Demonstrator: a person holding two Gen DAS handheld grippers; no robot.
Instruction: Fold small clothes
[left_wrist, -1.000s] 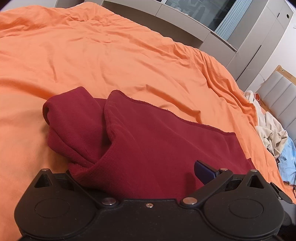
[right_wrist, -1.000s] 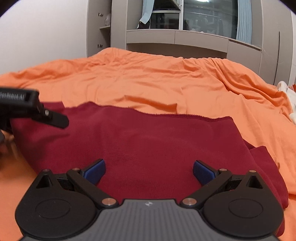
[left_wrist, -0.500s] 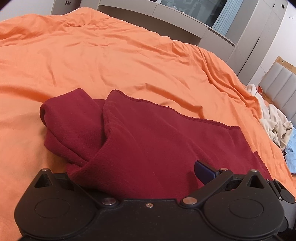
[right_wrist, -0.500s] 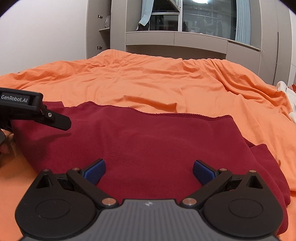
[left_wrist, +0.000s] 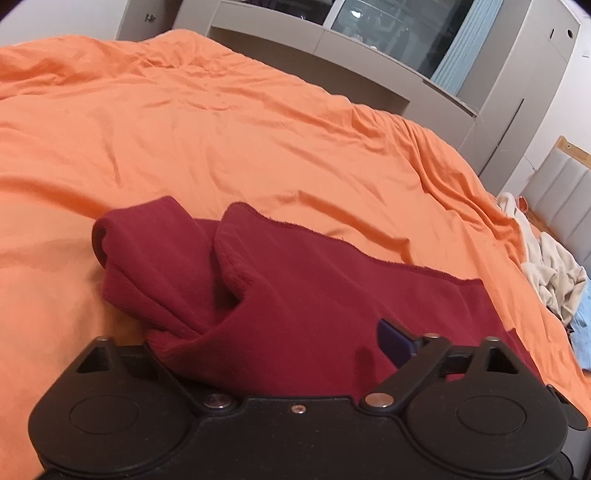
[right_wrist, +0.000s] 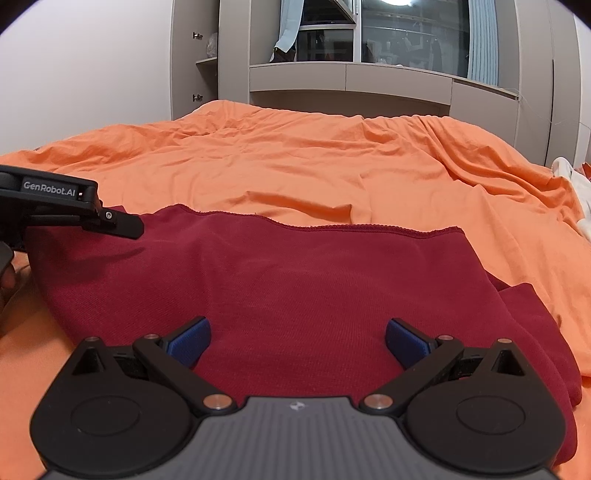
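Garment (right_wrist: 295, 288) flat on bedspread (right_wrist: 332, 166); clothes pile (left_wrist: 550, 273) at right edge

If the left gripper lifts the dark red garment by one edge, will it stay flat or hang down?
The dark red garment will probably hang limp: its sleeve already lies crumpled in soft folds. It looks like a thick knit, so likely light but bulky. On the orange bedcover it would likely drag and bunch, not slide.
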